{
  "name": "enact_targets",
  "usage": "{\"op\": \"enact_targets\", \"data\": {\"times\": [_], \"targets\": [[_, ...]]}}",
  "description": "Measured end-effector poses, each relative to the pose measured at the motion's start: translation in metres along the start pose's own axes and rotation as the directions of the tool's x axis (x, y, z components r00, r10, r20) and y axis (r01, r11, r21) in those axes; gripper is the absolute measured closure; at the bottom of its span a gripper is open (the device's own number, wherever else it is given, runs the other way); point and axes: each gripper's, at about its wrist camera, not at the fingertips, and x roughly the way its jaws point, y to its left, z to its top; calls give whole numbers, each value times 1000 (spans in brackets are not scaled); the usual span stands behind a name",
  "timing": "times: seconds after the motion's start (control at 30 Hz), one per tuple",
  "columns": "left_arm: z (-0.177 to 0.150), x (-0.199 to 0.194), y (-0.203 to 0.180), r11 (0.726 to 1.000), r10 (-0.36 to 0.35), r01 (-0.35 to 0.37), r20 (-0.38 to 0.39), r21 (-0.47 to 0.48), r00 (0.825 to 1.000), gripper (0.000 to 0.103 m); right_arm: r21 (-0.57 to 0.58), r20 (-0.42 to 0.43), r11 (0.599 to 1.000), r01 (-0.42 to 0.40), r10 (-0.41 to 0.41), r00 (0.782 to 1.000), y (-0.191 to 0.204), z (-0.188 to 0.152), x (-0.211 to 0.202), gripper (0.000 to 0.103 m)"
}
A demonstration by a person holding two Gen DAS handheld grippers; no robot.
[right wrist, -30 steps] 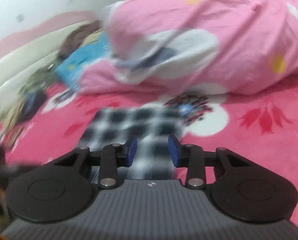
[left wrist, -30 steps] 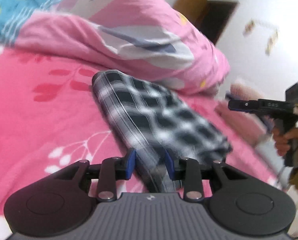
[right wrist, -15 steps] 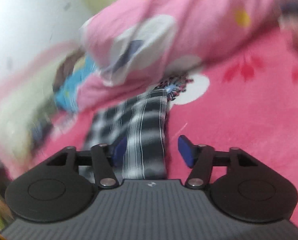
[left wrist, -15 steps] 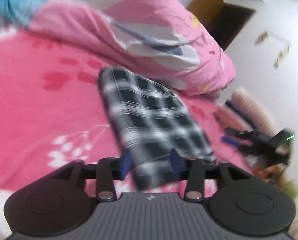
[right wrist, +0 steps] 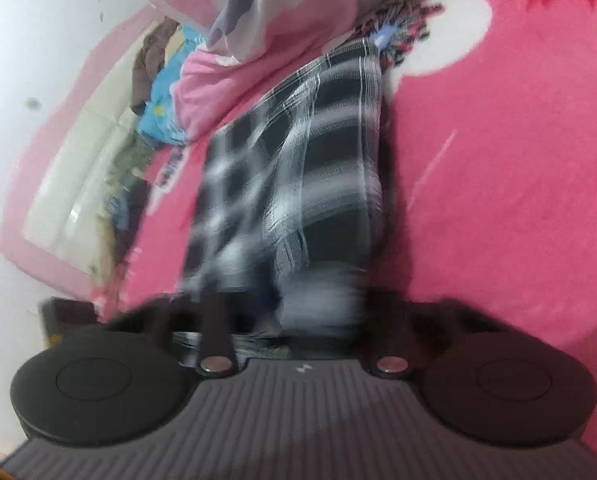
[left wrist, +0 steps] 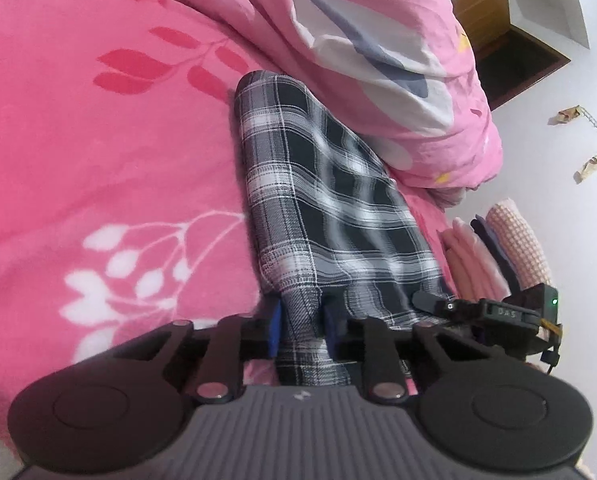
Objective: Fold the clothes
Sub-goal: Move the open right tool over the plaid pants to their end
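A black-and-white plaid garment [left wrist: 318,200] lies folded into a long strip on the pink floral bedsheet [left wrist: 98,160]. My left gripper [left wrist: 301,326] is at its near end, jaws closing, the blue pads pressing a gathered fold of the plaid. In the left wrist view my right gripper [left wrist: 428,303] reaches the same end from the right. Its own view is blurred: the plaid garment [right wrist: 298,160] bunches between the closing jaws of my right gripper [right wrist: 318,308], and the pads are hidden behind the cloth.
A rumpled pink duvet [left wrist: 378,40] is heaped just beyond the garment. A stack of folded clothes [left wrist: 498,248] stands at the bed's right edge. More loose clothing [right wrist: 158,80] is piled by the headboard and wall.
Both grippers widened and then closed on the garment's near end. Both rolled, and the right one dropped down to the bed beside the left.
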Motion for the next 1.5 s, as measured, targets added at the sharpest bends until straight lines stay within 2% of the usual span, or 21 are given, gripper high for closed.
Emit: {"op": "enact_targets", "data": {"times": [0.07,0.2,0.3,0.43,0.47,0.57,0.63,0.7,0.73,0.77,0.8,0.83,0.9,0.93,1.03,1.13,1.2,1.33,1.4,1.43,1.5], "targets": [[3,-8,0,999,-27,26,-9,-19,1000,88,-19,26,1000,10,-10,1000,9,-10,-5,86],[9,-28,-4,995,-87,85,-33,-50,996,89,22,75,998,-58,56,996,18,-25,-25,87],[-3,-47,-14,995,-93,94,-73,10,993,89,45,81,996,-79,75,994,25,-51,-40,87],[-45,-65,-14,995,-16,29,-143,91,990,86,77,78,994,-76,70,994,32,-105,-54,84],[-54,-68,-14,991,26,-7,-137,135,990,83,79,71,996,-47,41,997,33,-121,-54,77],[-64,-83,-18,976,73,-60,-55,211,996,74,28,104,999,29,-32,994,40,-146,-63,71],[-61,-99,-27,963,92,-95,26,252,995,73,-21,132,993,120,-116,984,56,-144,-79,60],[-59,-103,-43,938,110,-130,82,321,991,72,-149,236,955,257,-218,947,82,-139,-99,57],[-57,-104,-51,923,117,-147,107,356,987,72,-206,293,930,304,-238,926,95,-137,-106,57],[-56,-104,-60,906,122,-165,132,389,984,72,-255,346,908,332,-236,908,105,-134,-110,61],[-55,-105,-68,888,127,-183,158,422,979,72,-298,394,889,347,-217,893,114,-130,-111,75],[-55,-99,-77,873,126,-188,163,450,978,73,-345,431,873,345,-179,884,122,-128,-108,82],[-64,-77,-91,841,120,-180,150,510,981,74,-434,453,845,312,-95,886,129,-125,-93,88],[-71,-65,-92,827,139,-191,137,529,981,74,-464,444,829,314,-89,892,127,-124,-81,89],[-90,-41,-83,801,191,-228,126,554,974,77,-457,351,800,389,-239,905,88,-119,-38,92],[-93,-41,-79,798,187,-227,130,558,974,78,-351,295,886,302,-201,934,56,-105,-45,92],[-88,-49,-83,802,169,-212,128,559,977,78,-336,311,887,318,-215,926,70,-85,-62,93],[-78,-49,-92,803,138,-192,136,565,981,78,-395,386,869,298,-137,912,91,-54,-69,93],[-81,-32,-89,798,172,-202,106,568,979,78,-400,346,862,310,-171,923,79,-46,-42,93],[-83,-23,-86,795,191,-207,89,571,978,77,-394,304,857,333,-220,927,68,-43,-23,92],[-87,-21,-83,793,186,-207,95,573,978,77,-344,246,873,346,-271,930,43,-41,-1,94]]}}
